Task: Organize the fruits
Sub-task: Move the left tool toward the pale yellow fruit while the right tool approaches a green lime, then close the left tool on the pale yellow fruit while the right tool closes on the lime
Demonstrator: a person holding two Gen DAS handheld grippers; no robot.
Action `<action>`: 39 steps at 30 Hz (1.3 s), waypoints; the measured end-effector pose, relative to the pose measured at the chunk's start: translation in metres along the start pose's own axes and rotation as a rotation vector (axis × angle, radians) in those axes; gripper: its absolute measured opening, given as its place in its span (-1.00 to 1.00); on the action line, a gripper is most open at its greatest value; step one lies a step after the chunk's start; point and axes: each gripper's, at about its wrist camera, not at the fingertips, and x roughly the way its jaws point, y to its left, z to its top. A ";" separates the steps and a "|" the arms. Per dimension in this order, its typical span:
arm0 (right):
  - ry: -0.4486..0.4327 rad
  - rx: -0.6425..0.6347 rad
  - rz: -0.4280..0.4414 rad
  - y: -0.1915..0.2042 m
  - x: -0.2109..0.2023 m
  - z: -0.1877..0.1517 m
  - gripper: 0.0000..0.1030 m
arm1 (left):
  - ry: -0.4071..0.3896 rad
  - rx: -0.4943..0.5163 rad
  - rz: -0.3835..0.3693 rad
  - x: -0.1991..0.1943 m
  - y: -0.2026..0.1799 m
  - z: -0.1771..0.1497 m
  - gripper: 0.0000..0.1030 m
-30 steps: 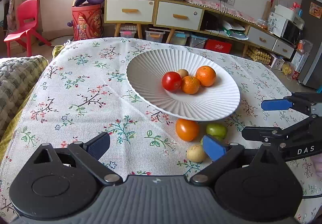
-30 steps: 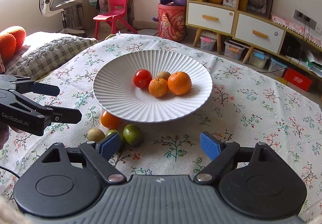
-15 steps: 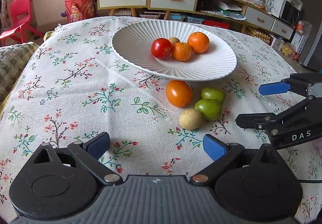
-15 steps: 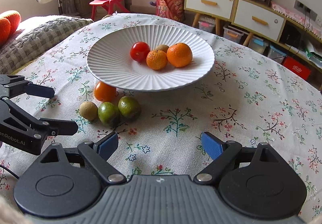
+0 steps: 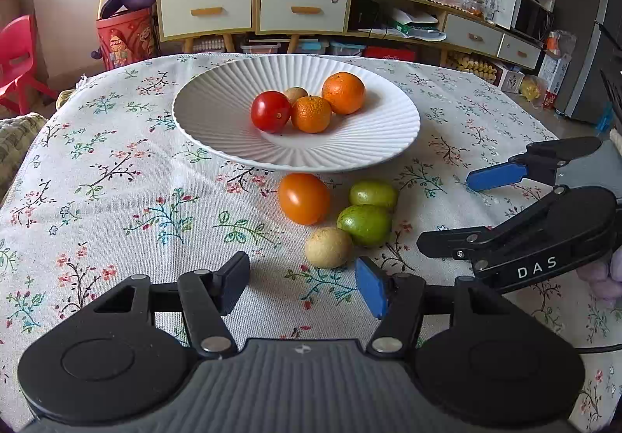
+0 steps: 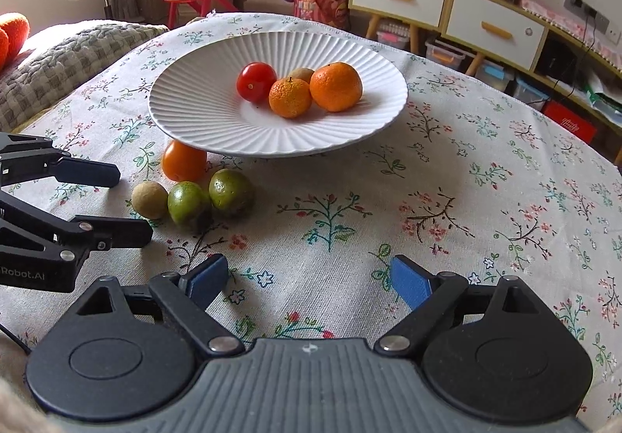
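The left hand-held gripper (image 5: 303, 287) has closed in on the pale fruit (image 5: 328, 247), jaws wide; right hand-held gripper (image 6: 309, 279) wide, idle; 4 fruits remain off the plate (image 5: 217, 98).

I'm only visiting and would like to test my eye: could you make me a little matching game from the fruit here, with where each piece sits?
Things:
1. red tomato
2. orange tomato
3. beige fruit
4. left gripper

Places or states:
A. on the cloth, beside the plate rim
B. open, empty
C. in the plate
D. on the cloth, nearest the left gripper

Pairs: 1-C, 2-A, 3-D, 4-B
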 end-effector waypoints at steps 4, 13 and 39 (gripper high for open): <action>-0.003 -0.006 0.001 0.001 -0.001 0.001 0.71 | -0.008 -0.004 -0.039 0.002 -0.002 0.004 -0.55; -0.013 -0.023 0.001 0.004 0.000 0.004 0.64 | -0.001 -0.009 -0.044 0.001 0.000 0.006 -0.80; -0.033 -0.104 0.076 0.033 0.005 0.022 -0.39 | 0.023 -0.074 0.014 -0.016 0.028 0.000 -0.80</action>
